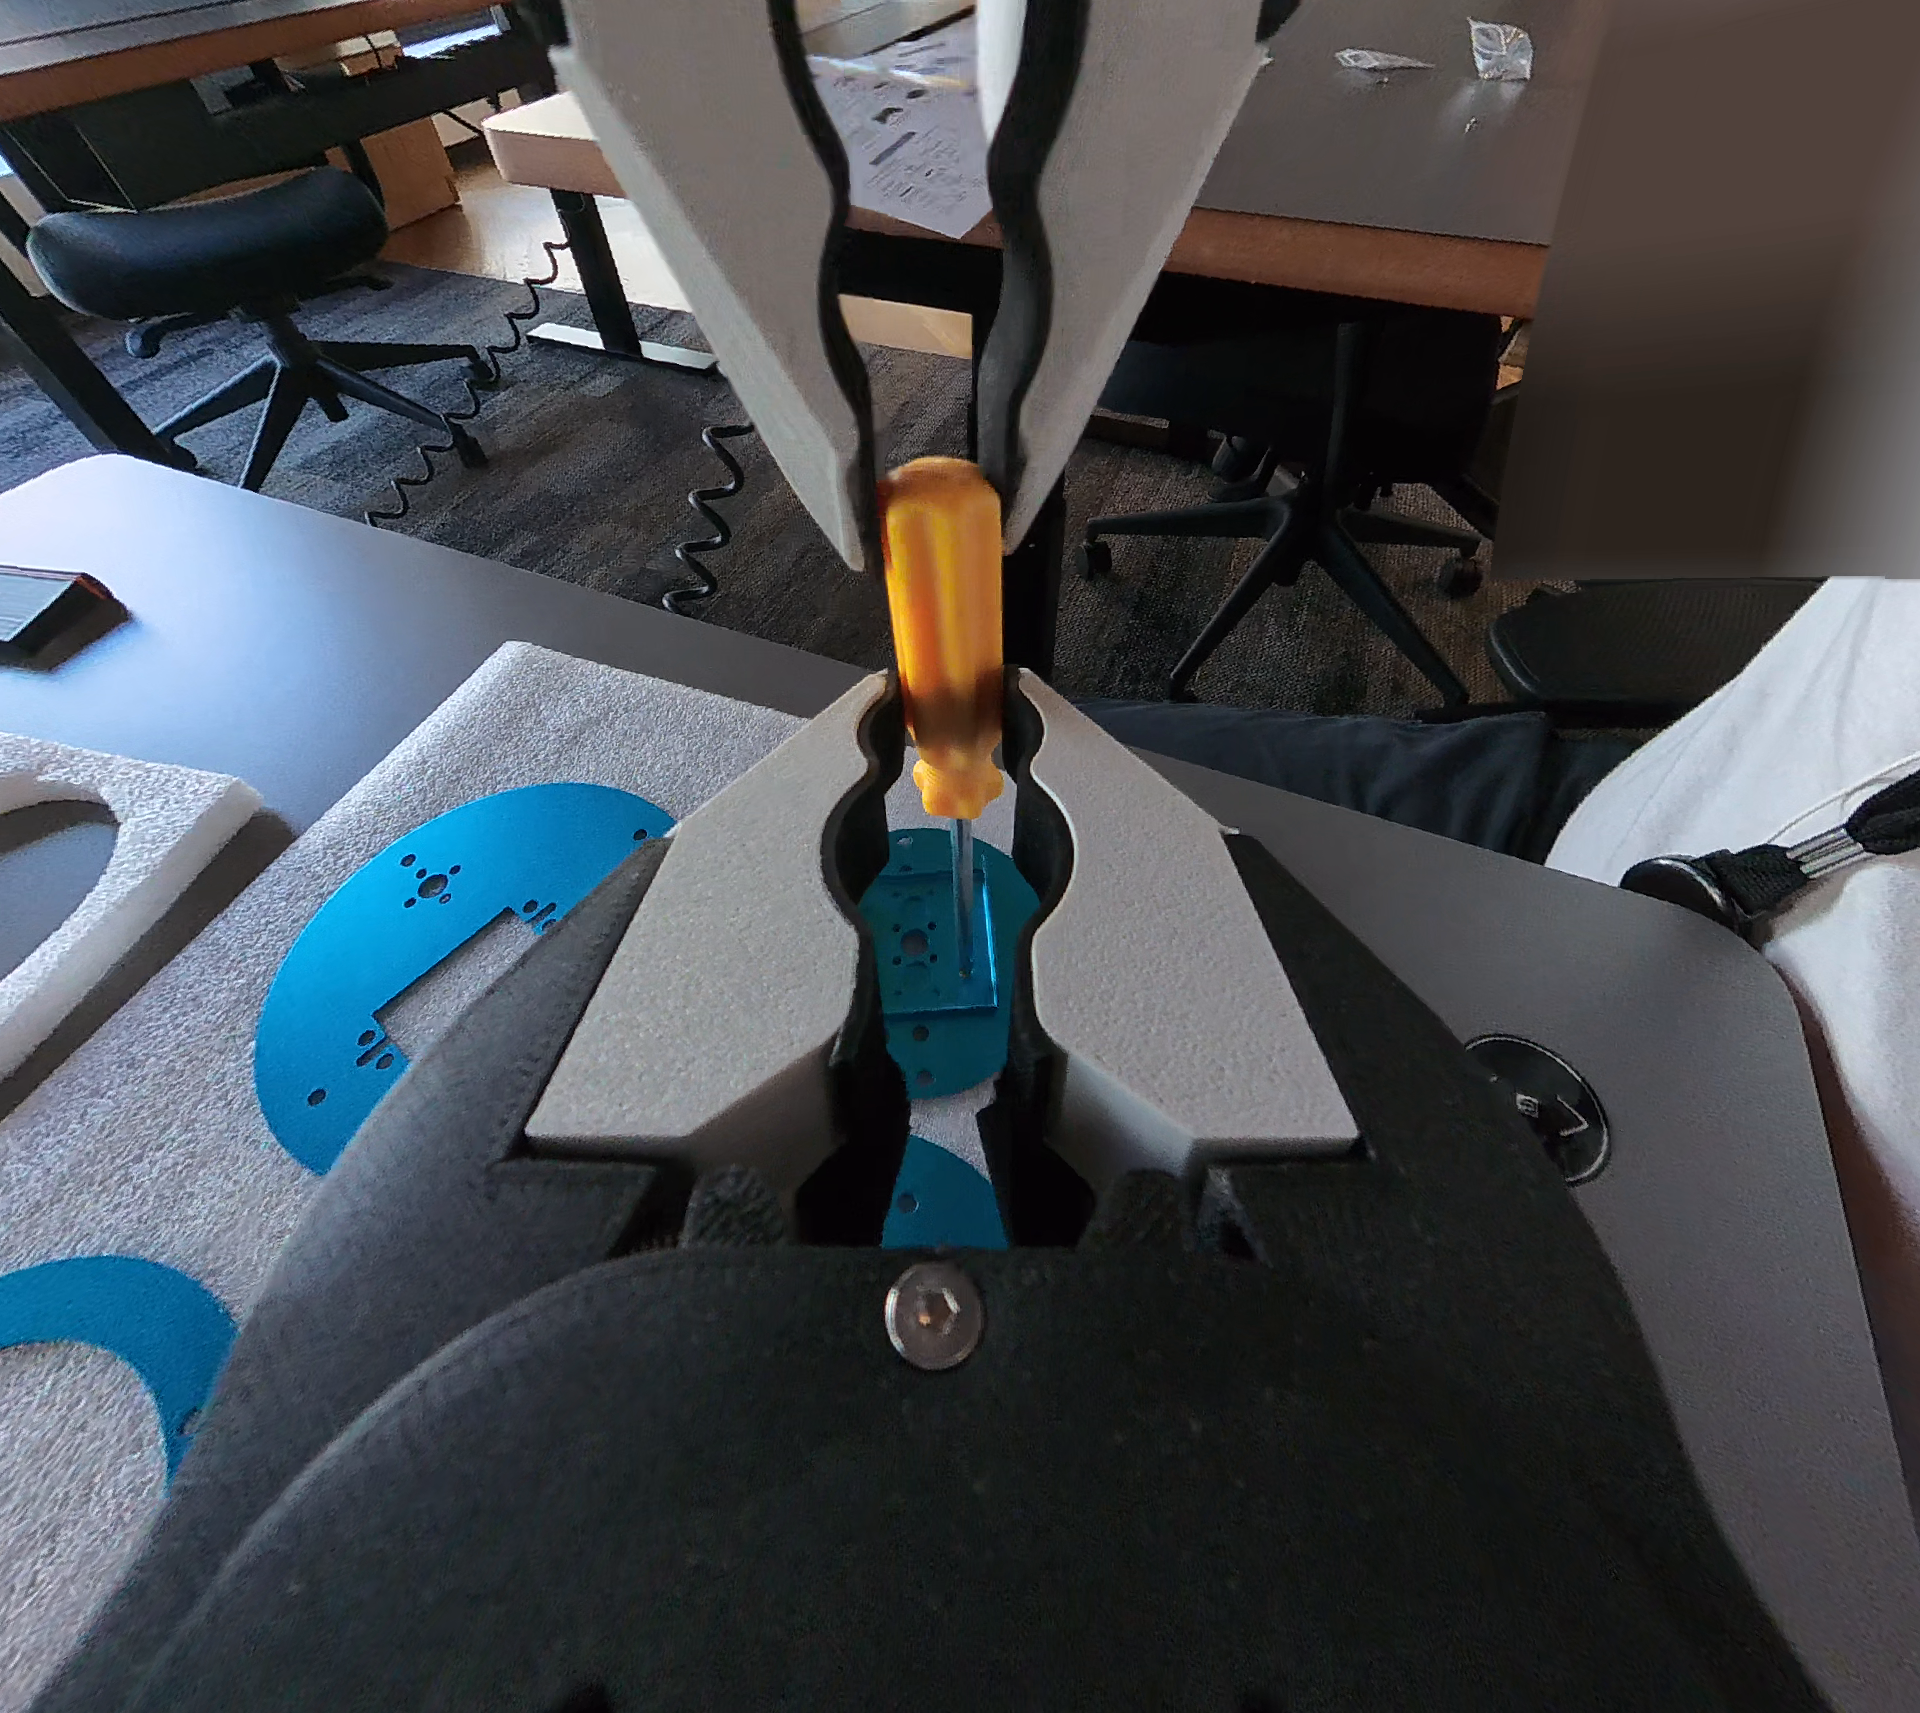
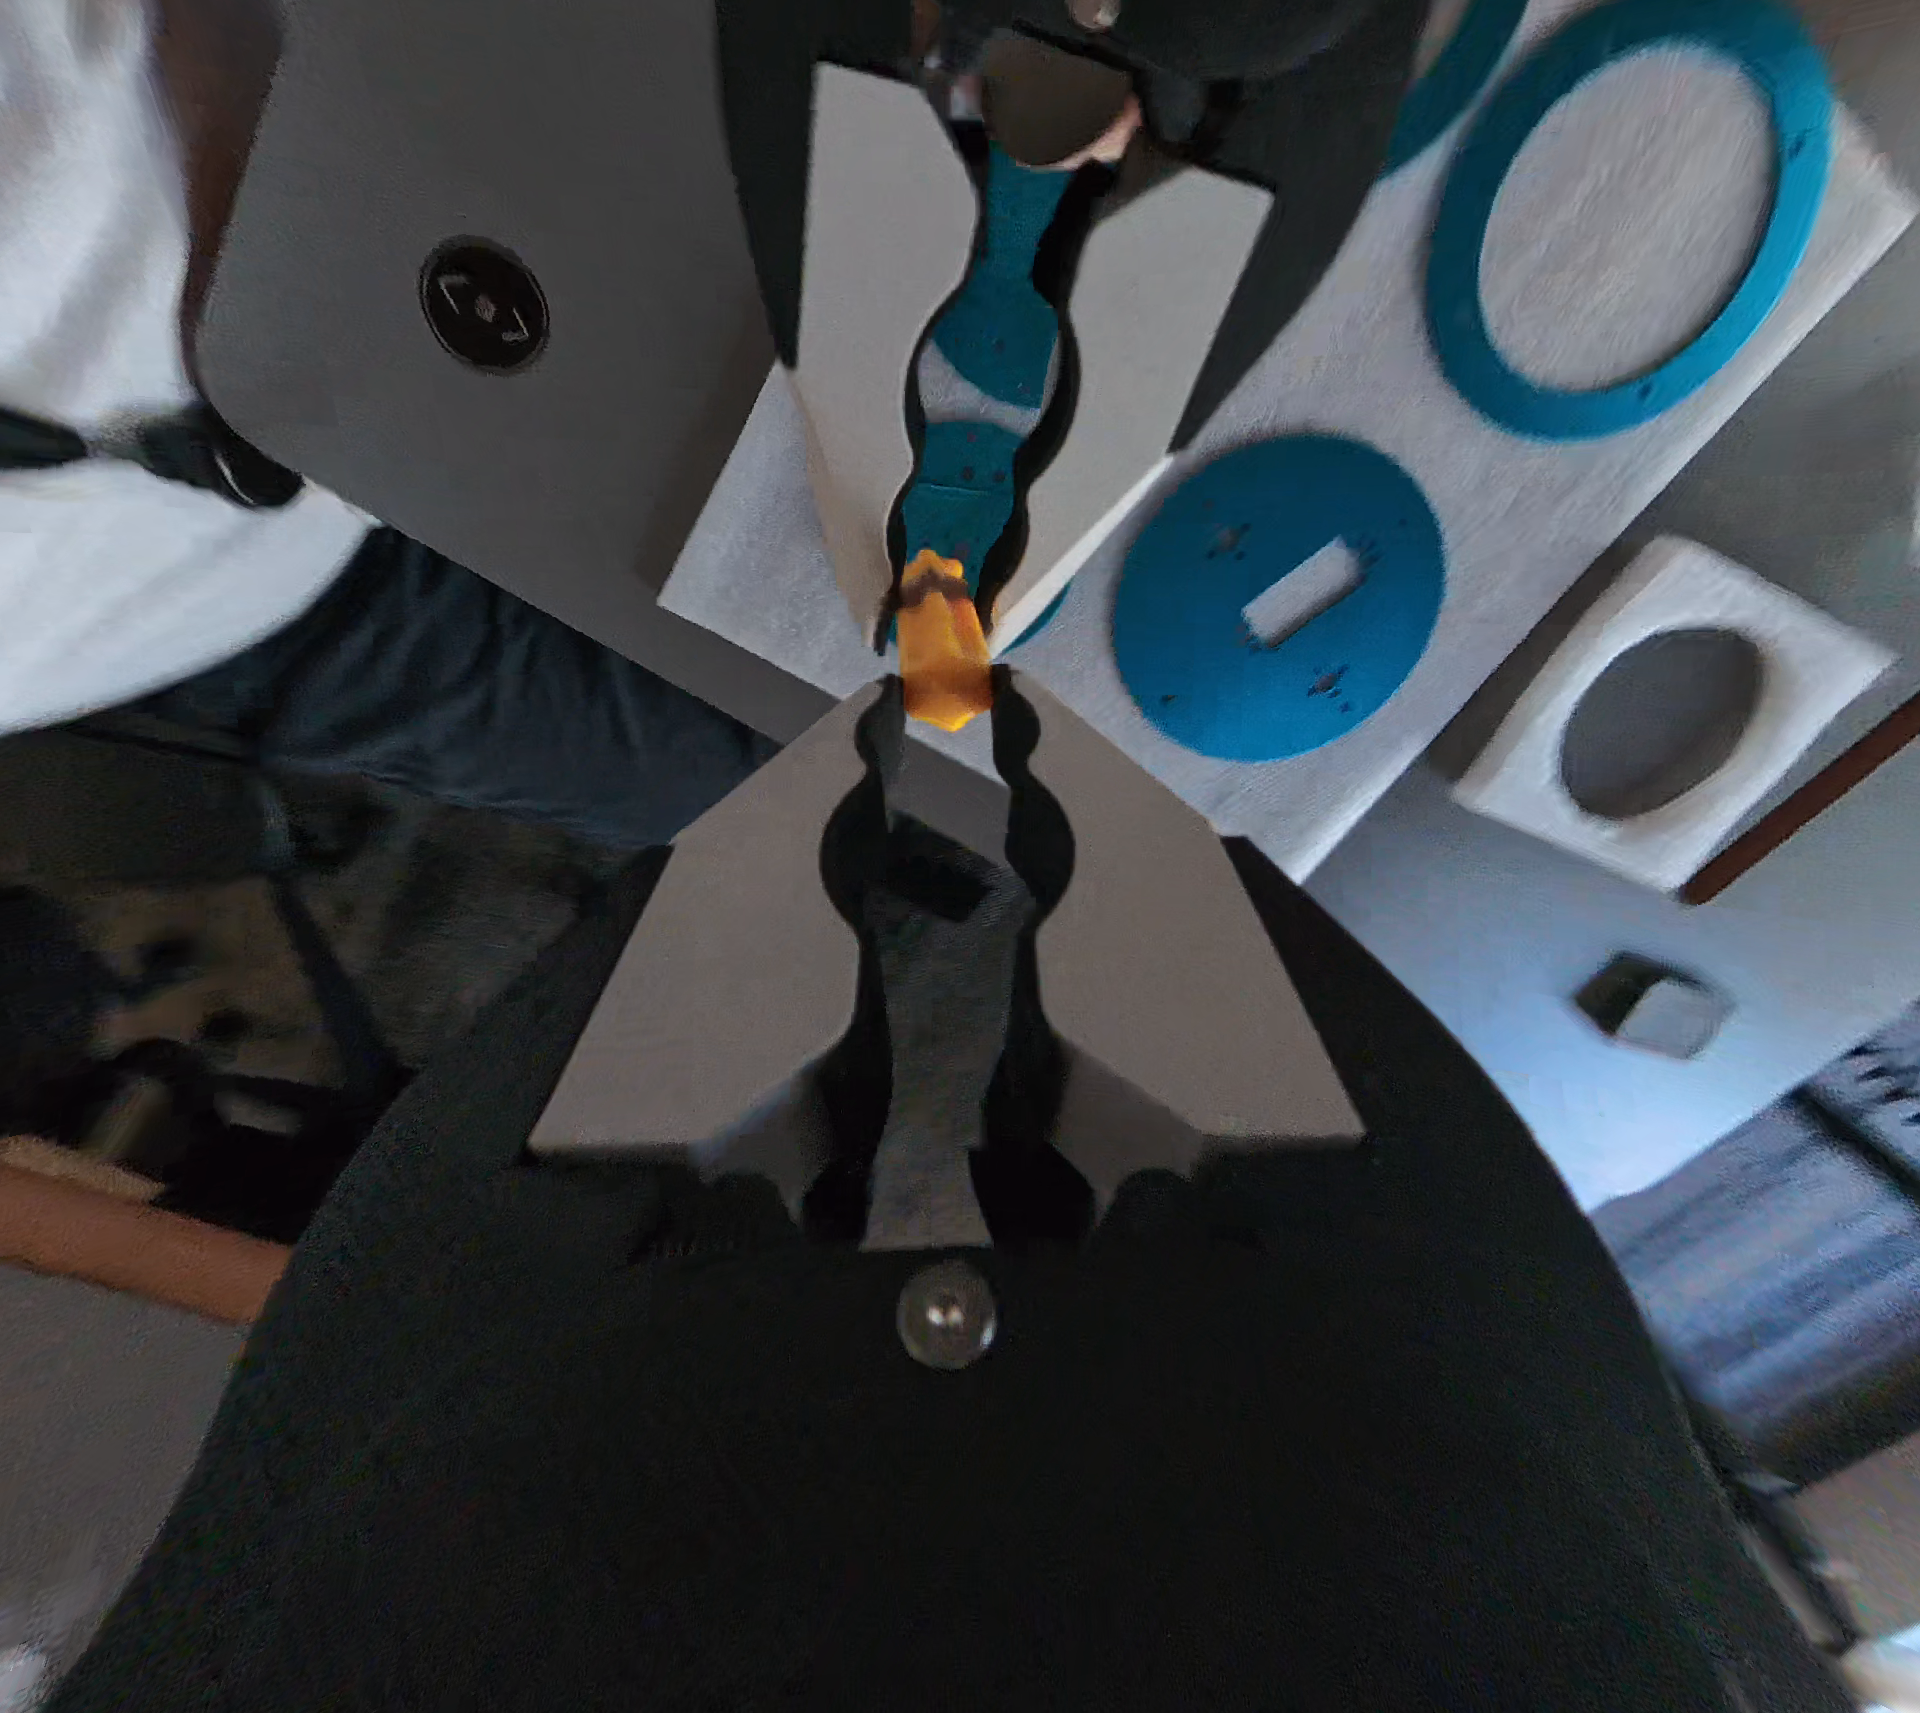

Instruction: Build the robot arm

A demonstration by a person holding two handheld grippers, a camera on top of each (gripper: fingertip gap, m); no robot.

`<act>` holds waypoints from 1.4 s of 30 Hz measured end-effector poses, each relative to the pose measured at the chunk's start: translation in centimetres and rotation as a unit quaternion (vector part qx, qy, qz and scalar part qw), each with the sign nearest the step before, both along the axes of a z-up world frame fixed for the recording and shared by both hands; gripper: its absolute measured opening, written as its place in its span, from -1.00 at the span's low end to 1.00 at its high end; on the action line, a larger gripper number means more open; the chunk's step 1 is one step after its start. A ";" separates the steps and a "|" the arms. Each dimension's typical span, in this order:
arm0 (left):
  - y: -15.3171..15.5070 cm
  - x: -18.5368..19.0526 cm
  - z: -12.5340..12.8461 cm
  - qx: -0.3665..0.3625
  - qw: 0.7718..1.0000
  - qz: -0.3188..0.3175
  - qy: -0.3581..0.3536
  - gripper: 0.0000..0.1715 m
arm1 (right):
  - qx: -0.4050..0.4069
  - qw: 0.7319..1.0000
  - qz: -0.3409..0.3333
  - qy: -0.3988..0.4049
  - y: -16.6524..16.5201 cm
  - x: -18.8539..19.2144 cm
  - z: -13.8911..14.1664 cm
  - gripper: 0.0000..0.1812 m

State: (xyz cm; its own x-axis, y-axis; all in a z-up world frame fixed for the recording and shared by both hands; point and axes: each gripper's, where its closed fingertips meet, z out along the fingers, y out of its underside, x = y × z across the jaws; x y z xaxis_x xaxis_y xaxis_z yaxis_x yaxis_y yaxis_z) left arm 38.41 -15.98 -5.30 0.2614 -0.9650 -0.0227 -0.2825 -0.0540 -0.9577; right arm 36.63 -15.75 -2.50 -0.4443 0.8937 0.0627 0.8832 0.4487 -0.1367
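An orange-handled screwdriver (image 1: 940,614) stands upright, its thin shaft tip resting on a small blue bracket (image 1: 925,946) that sits on a blue plate. My left gripper (image 1: 951,692) is shut on the lower part of the handle. My right gripper (image 1: 935,531) comes down from above and is shut on the handle's top end. In the right wrist view, my right gripper (image 2: 943,695) looks straight down onto the screwdriver's (image 2: 940,666) handle end, with my left gripper (image 2: 935,619) beyond it. The plate under the bracket is mostly hidden by my left fingers.
A white foam sheet (image 1: 156,1092) on the dark grey table (image 1: 364,624) holds a blue round plate (image 2: 1278,598) and a blue ring (image 2: 1631,209). A foam block with a hole (image 2: 1662,718) lies beside it. A person in a white shirt (image 1: 1766,780) sits at the right. Left and right tips are no more than a few centimetres apart.
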 end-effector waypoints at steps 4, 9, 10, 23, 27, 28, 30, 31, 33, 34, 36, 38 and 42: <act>0.0 0.0 -0.1 0.000 1.000 -0.003 0.002 -0.82 | -0.057 0.984 -0.166 -0.024 -0.3 0.0 -0.1 -0.82; 0.0 -0.1 -0.1 0.001 1.000 0.000 0.001 -0.82 | 0.037 0.997 0.056 0.031 -0.2 -0.9 0.6 -0.70; 0.0 -0.1 -0.1 0.002 1.000 0.001 0.002 -0.82 | 0.049 0.995 0.080 0.042 -0.2 -1.1 0.7 -0.74; 0.0 -0.1 -0.1 0.003 1.000 0.002 0.001 -0.81 | 0.009 0.995 -0.097 0.013 0.1 -1.1 0.4 -0.64; 0.0 0.0 -0.1 0.005 1.000 0.001 0.004 -0.81 | 0.024 1.000 0.006 0.007 0.0 -0.6 0.4 -0.74; 0.0 0.0 -0.1 0.005 1.000 0.000 0.004 -0.82 | 0.015 1.000 0.004 -0.004 -0.3 -0.3 0.3 -0.81; -0.1 -0.1 -0.1 0.003 1.000 0.000 0.002 -0.81 | 0.003 1.000 -0.020 -0.004 -0.3 -0.4 0.2 -0.82; -0.1 -0.2 -0.3 0.002 1.000 0.002 0.005 -0.81 | -0.003 1.000 -0.029 -0.006 -0.4 -0.4 0.2 -0.82; -0.4 -0.7 -1.8 -0.004 0.999 0.008 0.037 -0.80 | 0.000 1.000 -0.029 -0.009 -0.4 -0.2 0.2 -0.82; -0.3 -0.9 -2.4 -0.008 0.999 0.012 0.047 -0.82 | 0.005 1.000 -0.028 -0.012 -0.3 -0.1 0.2 -0.82; -0.5 -0.8 -3.0 -0.020 0.999 0.009 0.046 -0.88 | 0.006 0.999 -0.028 -0.015 -0.3 0.0 0.2 -0.82; -0.4 -0.7 -3.3 -0.023 0.998 0.009 0.057 -0.92 | 0.010 0.999 -0.033 -0.020 -0.1 0.0 0.2 -0.82; -0.6 -0.3 -4.1 -0.034 0.997 0.002 0.072 -0.83 | 0.007 0.999 -0.038 -0.021 0.0 0.0 0.2 -0.82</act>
